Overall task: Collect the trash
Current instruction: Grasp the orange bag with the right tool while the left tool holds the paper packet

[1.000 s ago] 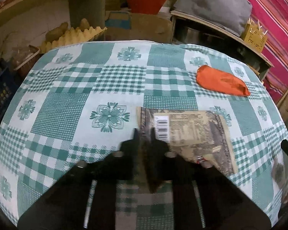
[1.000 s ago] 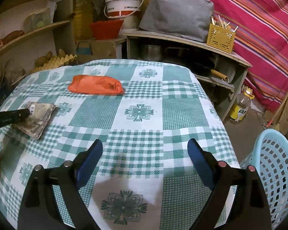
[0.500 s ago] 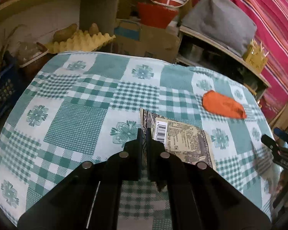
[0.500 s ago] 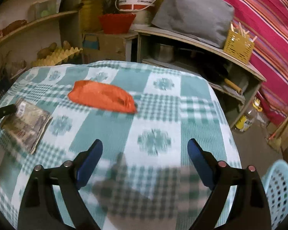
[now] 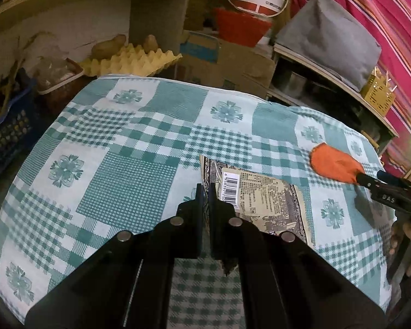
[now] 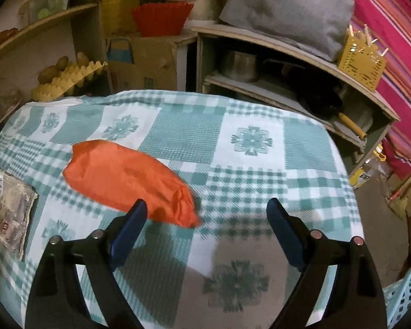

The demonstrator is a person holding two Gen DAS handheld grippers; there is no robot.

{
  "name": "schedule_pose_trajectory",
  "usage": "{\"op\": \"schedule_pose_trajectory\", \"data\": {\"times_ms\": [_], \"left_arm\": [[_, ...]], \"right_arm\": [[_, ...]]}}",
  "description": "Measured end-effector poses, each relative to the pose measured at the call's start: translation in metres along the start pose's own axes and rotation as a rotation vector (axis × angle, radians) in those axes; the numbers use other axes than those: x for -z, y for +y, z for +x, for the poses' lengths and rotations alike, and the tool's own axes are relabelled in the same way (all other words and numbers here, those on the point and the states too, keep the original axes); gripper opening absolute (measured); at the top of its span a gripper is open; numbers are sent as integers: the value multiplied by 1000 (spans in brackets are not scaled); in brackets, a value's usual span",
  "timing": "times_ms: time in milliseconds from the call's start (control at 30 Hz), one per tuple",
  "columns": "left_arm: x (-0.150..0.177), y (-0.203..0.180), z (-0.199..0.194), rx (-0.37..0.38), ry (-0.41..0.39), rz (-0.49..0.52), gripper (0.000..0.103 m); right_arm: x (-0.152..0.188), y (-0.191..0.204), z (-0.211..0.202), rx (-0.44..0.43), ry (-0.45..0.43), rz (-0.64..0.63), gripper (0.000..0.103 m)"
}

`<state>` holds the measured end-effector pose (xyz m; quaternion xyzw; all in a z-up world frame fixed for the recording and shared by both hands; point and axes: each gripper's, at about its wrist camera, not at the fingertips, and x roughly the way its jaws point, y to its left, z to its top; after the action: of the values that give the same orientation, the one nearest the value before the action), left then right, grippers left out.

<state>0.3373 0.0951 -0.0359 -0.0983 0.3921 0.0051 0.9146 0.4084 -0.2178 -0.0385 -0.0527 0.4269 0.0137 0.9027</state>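
The left hand-held gripper (image 5: 204, 189) is pinching the edge of the flat brown printed wrapper with a barcode (image 5: 263, 203) over the green-checked worktop (image 5: 128, 164). The right hand-held gripper (image 6: 205, 220) is spread wide, its left finger at the crumpled orange plastic bag (image 6: 126, 181).

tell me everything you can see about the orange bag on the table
The orange bag is a soft, crinkled pouch of thin, slightly shiny plastic, puffed as if something is inside, with one end bunched to a point. It lies flat on the checked tablecloth, slantwise, apart from the brown wrapper. The right gripper is open at its bunched end: one blue finger overlaps the bag's edge in the right wrist view, though contact is unclear.
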Motion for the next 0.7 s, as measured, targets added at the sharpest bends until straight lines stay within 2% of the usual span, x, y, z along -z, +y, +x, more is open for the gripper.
{"op": "schedule_pose_trajectory", "data": {"times_ms": [33,133,233,433,600,700], "left_arm": [[0,1,1,-5,0,-1,2],[-2,3,3,-12,-1,-11,2],[-3,3,5,-10,-2,-17,2],[-3,3,6,-13,1,-14,2],[-2,0,4,-8,-7,-11,2],[0,-5,0,21,-13,-4,2]], "right_arm": [[-1,2,3,-3,6,-7,80],[-5,5,10,-31,18,-9,71],[-8,8,11,-57,19,-23,48],[-3,12,4,-75,8,-57,20],[14,-9,-20,-68,-30,0,17],[31,-29,-42,-64,-49,46,17]]}}
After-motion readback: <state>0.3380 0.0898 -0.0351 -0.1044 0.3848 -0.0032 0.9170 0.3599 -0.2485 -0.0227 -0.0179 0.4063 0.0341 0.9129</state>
